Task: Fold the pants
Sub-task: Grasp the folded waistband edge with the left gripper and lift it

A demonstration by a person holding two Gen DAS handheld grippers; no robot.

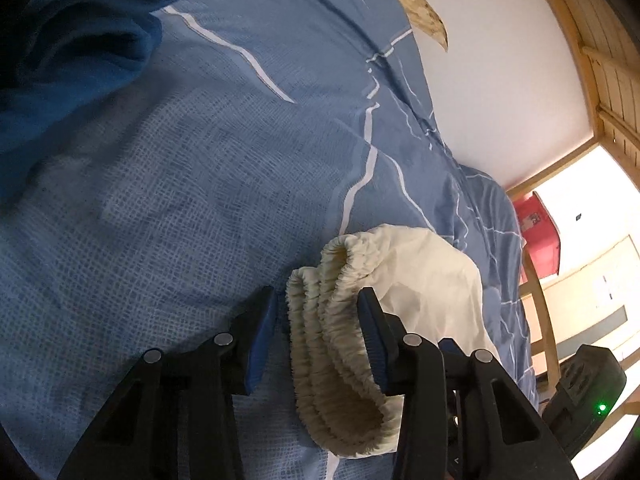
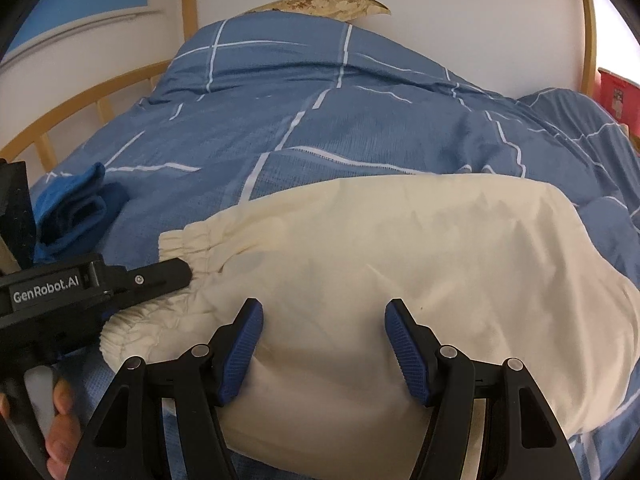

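Observation:
Cream pants (image 2: 380,264) lie folded in a bundle on the blue bed cover (image 2: 280,128). Their elastic bands are stacked at the left end (image 2: 188,240). In the left wrist view the stacked bands (image 1: 340,344) sit between the open jaws of my left gripper (image 1: 320,312), nearer the right finger (image 1: 372,336). My left gripper also shows in the right wrist view (image 2: 176,276), at the bands. My right gripper (image 2: 324,332) is open and hovers over the middle of the bundle, holding nothing.
A folded blue garment (image 1: 72,60) lies on the cover at the left, also seen in the right wrist view (image 2: 72,216). A patterned pillow (image 2: 332,2) is by the white wall. A wooden bed frame (image 2: 80,116) edges the bed. A red box (image 1: 538,236) stands beyond it.

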